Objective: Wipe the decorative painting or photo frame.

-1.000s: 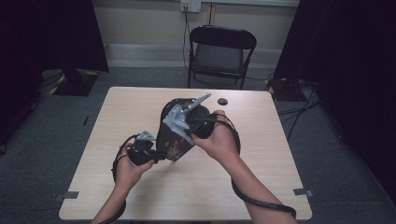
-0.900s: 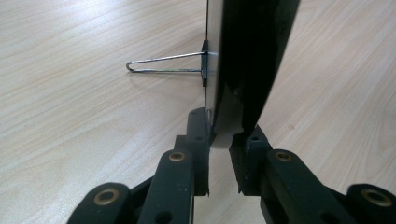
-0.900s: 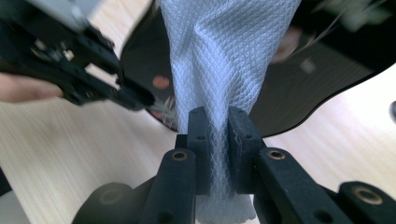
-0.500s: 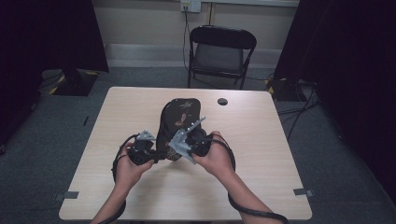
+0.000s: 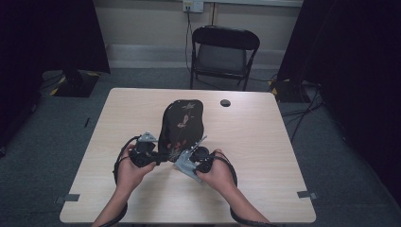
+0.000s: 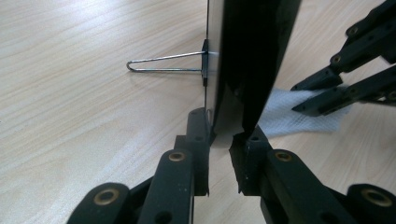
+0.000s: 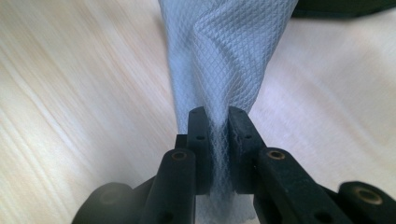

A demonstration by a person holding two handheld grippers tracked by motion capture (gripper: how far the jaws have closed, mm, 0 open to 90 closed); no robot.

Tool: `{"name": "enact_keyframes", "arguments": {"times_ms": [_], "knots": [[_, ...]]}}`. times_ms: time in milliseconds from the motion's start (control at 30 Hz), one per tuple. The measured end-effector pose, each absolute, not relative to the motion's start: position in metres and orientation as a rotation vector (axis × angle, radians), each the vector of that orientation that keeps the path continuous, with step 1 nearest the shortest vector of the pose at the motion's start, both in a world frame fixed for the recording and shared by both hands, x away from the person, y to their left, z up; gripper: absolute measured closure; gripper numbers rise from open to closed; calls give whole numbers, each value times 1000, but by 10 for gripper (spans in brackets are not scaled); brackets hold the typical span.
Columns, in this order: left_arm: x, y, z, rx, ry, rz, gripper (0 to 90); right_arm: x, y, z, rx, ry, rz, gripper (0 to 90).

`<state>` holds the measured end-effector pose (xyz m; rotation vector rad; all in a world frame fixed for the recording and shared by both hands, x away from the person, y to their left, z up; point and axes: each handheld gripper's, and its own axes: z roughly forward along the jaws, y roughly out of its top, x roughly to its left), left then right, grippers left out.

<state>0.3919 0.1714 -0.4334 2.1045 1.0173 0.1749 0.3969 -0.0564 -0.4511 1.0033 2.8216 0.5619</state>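
A black oval panel (image 5: 182,125) with a flower pattern leans on the table, propped by a wire stand (image 6: 163,63) on its back. My left gripper (image 5: 158,156) is shut on the panel's near bottom edge; in the left gripper view its jaws (image 6: 222,140) pinch the thin dark panel (image 6: 247,60). My right gripper (image 5: 189,158) sits just right of it, low by the tabletop, shut on a white woven cloth (image 7: 224,56) that fans out beyond the right gripper (image 7: 217,126). The left gripper view also shows the cloth (image 6: 289,116) lying on the table in the right gripper (image 6: 295,98).
The light wooden table (image 5: 265,142) carries a small black round thing (image 5: 225,102) near its far edge. A black folding chair (image 5: 222,52) stands behind the table. Cables trail from both grippers toward the near edge.
My right hand has come down with the cloth from the panel's upper face to its near bottom edge by the tabletop. The left hand and the panel have kept still.
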Motion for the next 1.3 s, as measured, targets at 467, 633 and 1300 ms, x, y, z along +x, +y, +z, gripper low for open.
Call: {"name": "enact_keyframes", "arguments": {"times_ms": [467, 633, 1300], "knots": [[393, 169, -432, 2116, 1017, 174, 784, 391, -75, -398, 967, 2750, 666, 816], [393, 169, -432, 2116, 1015, 176, 784, 390, -80, -348, 915, 2669, 720, 816], [392, 169, -433, 2109, 1018, 172, 784, 393, -50, -301, 796, 2600, 753, 815]]}}
